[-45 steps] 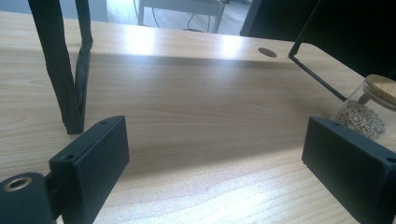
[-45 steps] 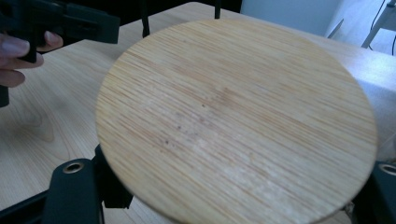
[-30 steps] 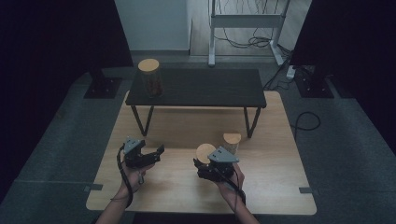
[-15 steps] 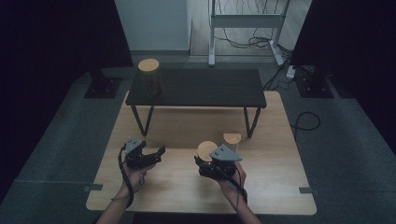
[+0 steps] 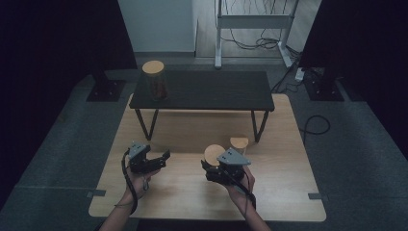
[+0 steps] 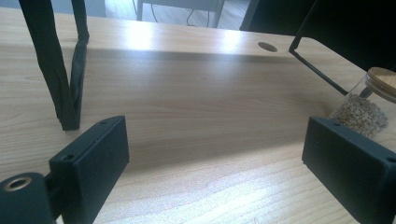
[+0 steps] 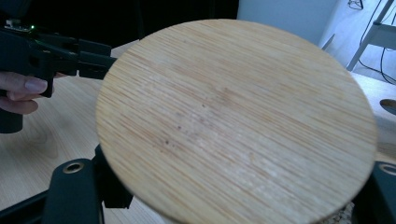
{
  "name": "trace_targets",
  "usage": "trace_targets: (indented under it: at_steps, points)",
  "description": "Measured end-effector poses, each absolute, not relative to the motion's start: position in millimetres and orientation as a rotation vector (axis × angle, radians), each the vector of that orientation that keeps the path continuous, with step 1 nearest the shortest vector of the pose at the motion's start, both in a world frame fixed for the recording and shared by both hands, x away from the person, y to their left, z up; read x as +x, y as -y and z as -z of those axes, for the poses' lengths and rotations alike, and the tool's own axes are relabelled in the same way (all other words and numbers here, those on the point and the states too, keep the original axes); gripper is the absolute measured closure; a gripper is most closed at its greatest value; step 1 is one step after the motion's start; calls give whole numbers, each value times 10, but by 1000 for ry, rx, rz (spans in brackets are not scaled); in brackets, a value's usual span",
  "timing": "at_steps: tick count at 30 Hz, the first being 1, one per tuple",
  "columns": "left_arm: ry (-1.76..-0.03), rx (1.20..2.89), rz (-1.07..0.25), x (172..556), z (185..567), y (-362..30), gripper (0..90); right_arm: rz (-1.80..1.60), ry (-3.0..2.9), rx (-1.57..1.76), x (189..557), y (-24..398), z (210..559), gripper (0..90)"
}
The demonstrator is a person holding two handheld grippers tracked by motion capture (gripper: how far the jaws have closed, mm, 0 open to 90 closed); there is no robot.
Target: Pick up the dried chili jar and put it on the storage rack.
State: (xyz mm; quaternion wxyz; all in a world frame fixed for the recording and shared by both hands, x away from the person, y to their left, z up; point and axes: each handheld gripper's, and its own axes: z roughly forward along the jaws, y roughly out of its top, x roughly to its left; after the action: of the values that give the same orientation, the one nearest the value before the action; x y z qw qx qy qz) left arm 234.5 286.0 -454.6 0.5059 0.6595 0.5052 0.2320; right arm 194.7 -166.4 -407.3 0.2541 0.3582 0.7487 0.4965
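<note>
My right gripper (image 5: 214, 167) is shut on a glass jar with a round bamboo lid (image 5: 213, 154) low over the wooden table (image 5: 288, 192). That lid (image 7: 233, 121) looms close in the right gripper view, with my right gripper (image 7: 224, 200) and its black jaws either side below it. A second lidded jar (image 5: 239, 143) stands just behind, by the bench leg. My left gripper (image 5: 158, 160) hovers open and holds nothing to the left; its jaws (image 6: 215, 158) frame bare tabletop, and a jar of grain (image 6: 369, 105) sits past the right jaw.
A low black bench (image 5: 207, 91) stands across the back of the table, and a third jar with a bamboo lid (image 5: 155, 81) is on its left end. Bench legs (image 6: 65, 70) rise close ahead of the left gripper. A hand with the left gripper (image 7: 51, 56) is beyond the lid.
</note>
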Motion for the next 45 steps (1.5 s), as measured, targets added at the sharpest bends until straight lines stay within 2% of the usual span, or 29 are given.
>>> trace_targets:
  at_steps: [24,45]
  points:
    - [-1226,1580,-561,2348,4541,-2880,69,-1359,-2032,961,1952,1660,4016,255]
    - [-1224,1563,-562,2333,4518,-2920,69,-1334,-2023,954,2020,1666,3797,255]
